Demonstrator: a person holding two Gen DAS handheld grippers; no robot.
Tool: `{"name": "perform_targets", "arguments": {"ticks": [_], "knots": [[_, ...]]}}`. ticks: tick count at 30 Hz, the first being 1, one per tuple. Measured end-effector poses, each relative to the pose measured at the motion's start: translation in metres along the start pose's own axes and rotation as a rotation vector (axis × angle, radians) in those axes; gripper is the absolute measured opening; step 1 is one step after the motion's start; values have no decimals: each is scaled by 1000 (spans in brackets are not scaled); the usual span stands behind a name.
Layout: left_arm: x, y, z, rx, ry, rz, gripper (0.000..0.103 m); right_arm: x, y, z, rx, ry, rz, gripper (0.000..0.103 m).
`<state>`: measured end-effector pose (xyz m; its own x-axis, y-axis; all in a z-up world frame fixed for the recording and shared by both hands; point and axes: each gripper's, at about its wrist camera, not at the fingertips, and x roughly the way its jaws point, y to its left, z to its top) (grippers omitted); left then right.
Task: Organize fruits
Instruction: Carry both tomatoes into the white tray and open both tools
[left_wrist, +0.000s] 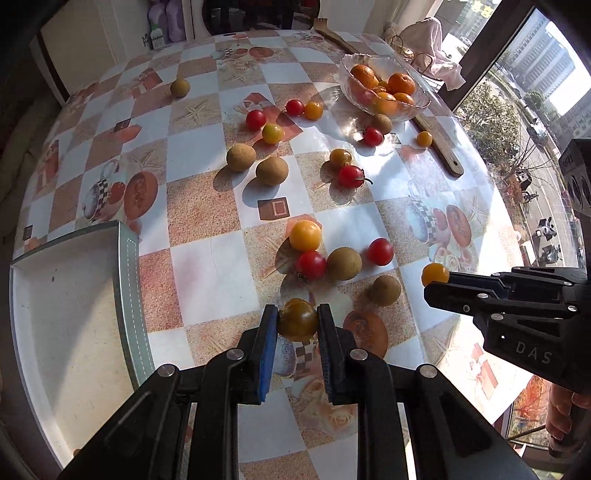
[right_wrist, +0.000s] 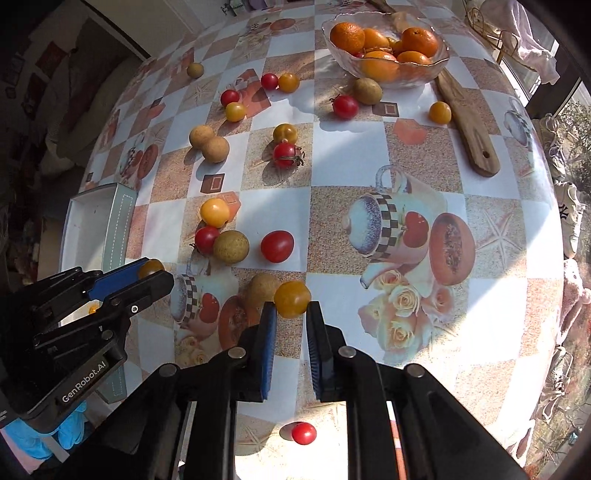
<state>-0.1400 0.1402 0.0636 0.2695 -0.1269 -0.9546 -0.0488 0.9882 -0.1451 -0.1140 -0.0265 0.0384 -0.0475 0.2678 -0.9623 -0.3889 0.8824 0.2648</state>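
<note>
Two grippers each pinch one small tomato above the patterned table. We see the left gripper closed narrowly on a dark yellow tomato, gripped at the very tips of its blue pads; the right wrist view shows the same fruit between those fingers, just beside the white tray. We read the right gripper as closed on a second yellow tomato, likewise held at the fingertips.

The governing relation, in our judgement, is tray to left claw: the white tray lies directly to the left of the held fruit and close by, so a short sideways carry would bring it over the rim. The left hand is clearly the nearer to the tray; the right is further off, toward the table's middle. The glass bowl of oranges sits well apart at the far edge, touching a wooden board.

Loose red and yellow tomatoes and brown longans remain scattered between the grippers and the bowl. We cannot tell whether either held fruit is lifted clear or resting on the cloth. The tray's near end is cut off by the frame and the left gripper body, so what it holds is largely hidden.
</note>
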Motion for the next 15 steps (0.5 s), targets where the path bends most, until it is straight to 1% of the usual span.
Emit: {"name": "perform_targets", "arguments": {"ticks": [6,10,15], "knots": [[-29,40,-20,-46,-31,22,23,-9,27,3,-25,-8,8,18],[-37,71,-29,-86,-40,52,23,-7,61,9,-71,-11,21,18],[-47,118,-45,-130,-45,99,23,2,111,17,-135,-9,44,18]]}}
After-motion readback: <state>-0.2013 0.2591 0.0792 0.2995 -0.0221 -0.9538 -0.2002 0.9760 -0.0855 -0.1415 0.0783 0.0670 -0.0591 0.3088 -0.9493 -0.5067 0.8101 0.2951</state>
